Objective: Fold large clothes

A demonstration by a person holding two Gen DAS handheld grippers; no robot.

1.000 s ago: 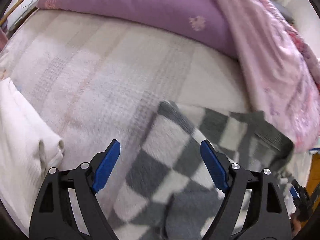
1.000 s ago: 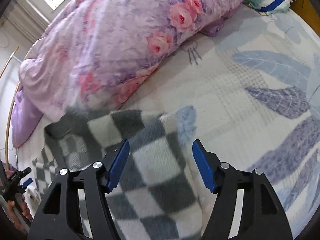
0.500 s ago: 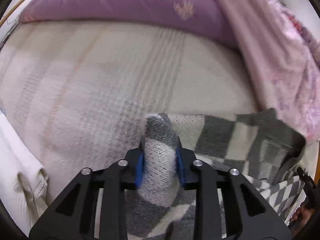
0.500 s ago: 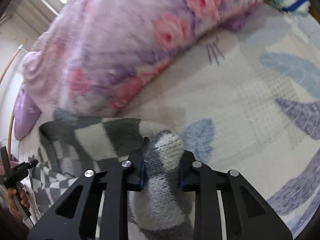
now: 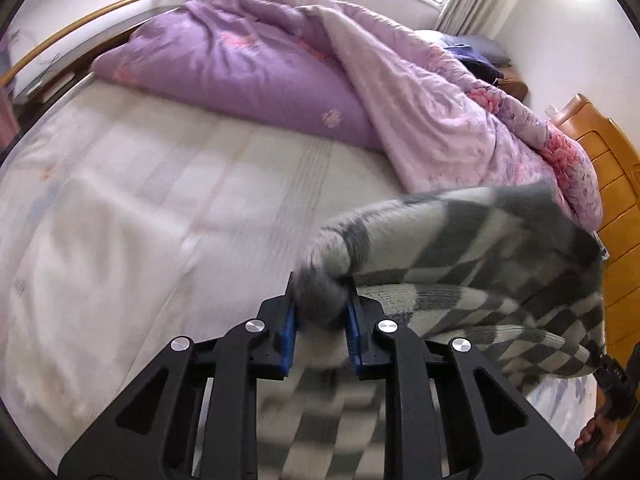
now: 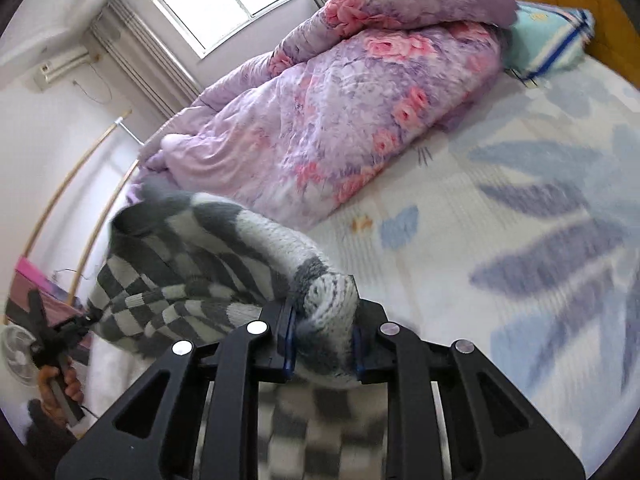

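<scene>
A grey and white checkered knit garment [image 5: 472, 256] hangs stretched between my two grippers, lifted above the bed. My left gripper [image 5: 320, 312] is shut on one bunched corner of it. My right gripper [image 6: 324, 332] is shut on the other corner; the garment [image 6: 208, 256] sags in a fold to its left. The right gripper shows at the right edge of the left wrist view [image 5: 612, 376], and the left one at the left edge of the right wrist view [image 6: 52, 336]. The garment's lower part hangs below the frames, blurred.
The bed sheet [image 5: 160, 200] lies below, pale with blue leaf prints [image 6: 540, 240]. A purple floral duvet [image 6: 352, 120] is heaped along the far side [image 5: 280, 68]. A wooden headboard [image 5: 616, 184] and a striped pillow [image 6: 552, 40] are near it. A small fan [image 6: 16, 356] stands at the left.
Both grippers went from open over the flat garment to shut on its corners, then lifted it up off the bed, so more of the room shows.
</scene>
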